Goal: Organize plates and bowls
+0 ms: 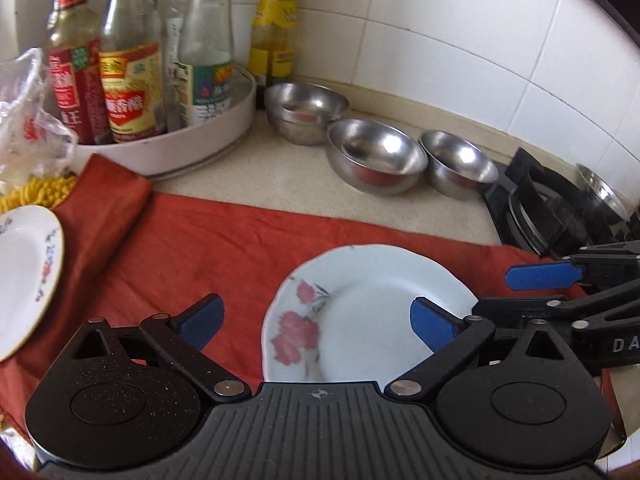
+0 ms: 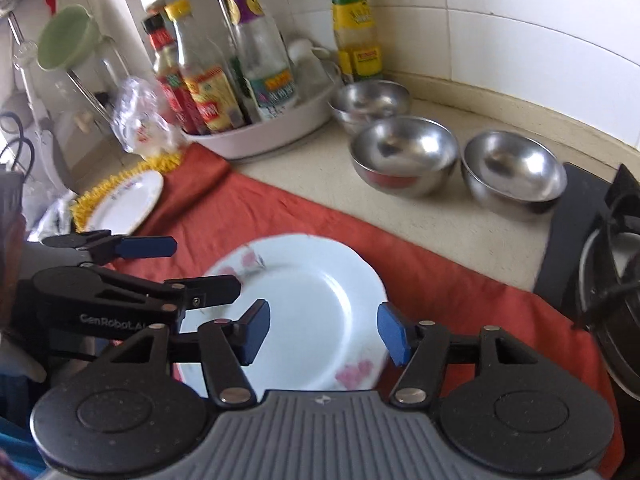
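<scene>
A white plate with pink flowers (image 1: 360,312) (image 2: 304,300) lies flat on the red cloth (image 1: 208,248) (image 2: 420,280). My left gripper (image 1: 318,320) (image 2: 188,266) hovers over the plate's near edge, open wide, nothing between its pads. My right gripper (image 2: 324,332) (image 1: 520,292) is open above the same plate without pressing on it. A second white plate with a small floral rim (image 1: 24,272) (image 2: 124,200) rests at the left on a yellow mat. Three steel bowls (image 1: 306,112) (image 1: 376,156) (image 1: 460,164) (image 2: 372,100) (image 2: 404,152) (image 2: 514,172) stand in a row on the counter behind.
A white round tray (image 1: 192,144) (image 2: 280,128) of sauce bottles stands at the back left, with a crumpled plastic bag (image 1: 28,120) (image 2: 140,120) beside it. A black gas stove (image 1: 552,208) (image 2: 600,260) with a steel vessel is at the right. A tiled wall closes the back.
</scene>
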Available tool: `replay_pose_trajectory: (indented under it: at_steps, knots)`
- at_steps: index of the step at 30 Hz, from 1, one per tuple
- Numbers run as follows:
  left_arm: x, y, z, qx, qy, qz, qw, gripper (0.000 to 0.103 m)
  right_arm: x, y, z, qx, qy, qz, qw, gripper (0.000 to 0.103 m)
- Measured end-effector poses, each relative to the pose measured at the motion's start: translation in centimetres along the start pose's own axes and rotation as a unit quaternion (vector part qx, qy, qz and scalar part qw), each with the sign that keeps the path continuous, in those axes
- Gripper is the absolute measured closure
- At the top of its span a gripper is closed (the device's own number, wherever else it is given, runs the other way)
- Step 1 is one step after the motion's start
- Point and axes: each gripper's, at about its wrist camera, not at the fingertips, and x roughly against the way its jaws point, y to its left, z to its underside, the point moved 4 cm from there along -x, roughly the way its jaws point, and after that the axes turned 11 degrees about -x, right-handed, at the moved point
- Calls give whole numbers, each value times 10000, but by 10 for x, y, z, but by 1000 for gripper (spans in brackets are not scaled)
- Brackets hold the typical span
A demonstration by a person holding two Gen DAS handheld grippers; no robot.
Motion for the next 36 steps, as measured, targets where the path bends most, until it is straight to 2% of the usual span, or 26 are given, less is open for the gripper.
replay_pose_trajectory:
  at_steps: [7,16,31,36]
  knots:
    - [16,48,2,457,-79,-583,9972,1,-13,18,-10,77,70,-208,9997,45]
    - [44,122,17,1116,-104,-1354,9844,0,-43,69,-24,418,205,-626,9970,44]
    - [72,204,48,1673,-25,-1723,9707,0,-109,169,-45,810,560,-1060,9895,44]
    - [74,226,60,1889,15,-1667,9677,0,-131,195,-47,890,703,-1085,9876,43]
